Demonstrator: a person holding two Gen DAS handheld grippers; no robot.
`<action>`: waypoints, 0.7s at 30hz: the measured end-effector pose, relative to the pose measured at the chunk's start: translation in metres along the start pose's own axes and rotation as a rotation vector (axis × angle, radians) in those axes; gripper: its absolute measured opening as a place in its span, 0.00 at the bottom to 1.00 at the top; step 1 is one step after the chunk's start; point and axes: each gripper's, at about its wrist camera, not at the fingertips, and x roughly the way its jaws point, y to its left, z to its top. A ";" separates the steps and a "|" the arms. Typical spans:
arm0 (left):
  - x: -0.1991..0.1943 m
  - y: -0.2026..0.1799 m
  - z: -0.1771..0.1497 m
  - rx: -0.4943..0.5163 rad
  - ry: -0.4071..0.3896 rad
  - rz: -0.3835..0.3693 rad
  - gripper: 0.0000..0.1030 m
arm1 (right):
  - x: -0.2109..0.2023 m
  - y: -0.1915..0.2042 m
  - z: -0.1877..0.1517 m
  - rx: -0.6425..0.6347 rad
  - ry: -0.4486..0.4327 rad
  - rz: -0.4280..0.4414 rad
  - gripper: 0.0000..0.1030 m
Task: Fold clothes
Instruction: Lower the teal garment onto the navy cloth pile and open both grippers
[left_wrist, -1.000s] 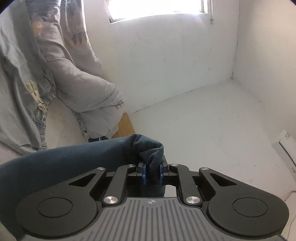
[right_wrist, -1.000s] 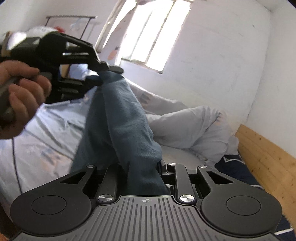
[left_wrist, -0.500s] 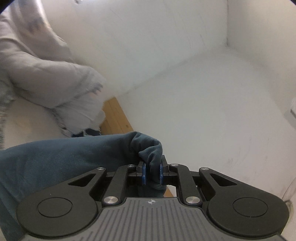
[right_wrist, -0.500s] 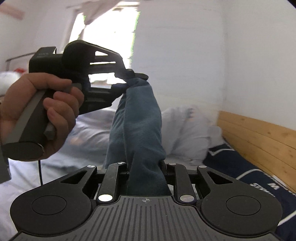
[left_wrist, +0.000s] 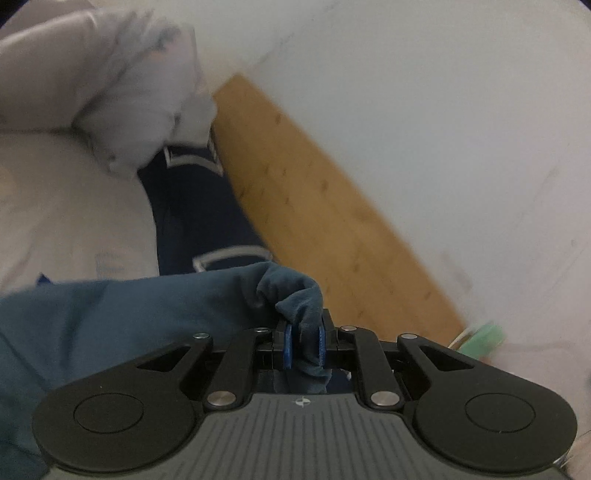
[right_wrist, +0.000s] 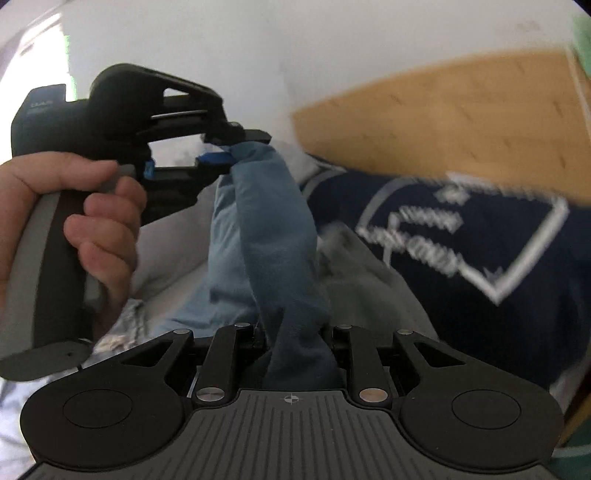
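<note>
A soft, matte blue garment (right_wrist: 266, 236) is stretched as a twisted, creased band between the two grippers: one bunched end is clamped in the left gripper (left_wrist: 303, 347), the other is pinched in the right gripper (right_wrist: 295, 347). Beyond it, a navy printed fabric (right_wrist: 461, 236) and a smooth wooden bed frame (left_wrist: 314, 206) are seen, both blurred.

A bed with a pale sheet (left_wrist: 62, 221) fills the left and near part of the left wrist view. On it lies a navy cloth with white lettering (left_wrist: 195, 206), along the bed's right edge, touching a wooden side board (left_wrist: 314, 206) that runs against the white wall. At the far left a rumpled pale grey bundle of bedding (left_wrist: 122, 96) rests on the sheet, its lower edge overlapping the navy cloth. Both views are blurred, so the lettering cannot be read
</note>
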 end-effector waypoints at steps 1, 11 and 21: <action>0.013 -0.003 -0.009 0.018 0.019 0.016 0.16 | 0.005 -0.009 -0.006 0.033 0.004 -0.003 0.24; 0.064 -0.024 -0.034 0.163 0.109 0.070 1.00 | 0.028 -0.077 -0.016 0.117 0.018 -0.058 0.66; 0.047 -0.038 -0.035 0.243 0.107 0.038 1.00 | 0.019 -0.127 -0.022 0.167 -0.046 -0.316 0.99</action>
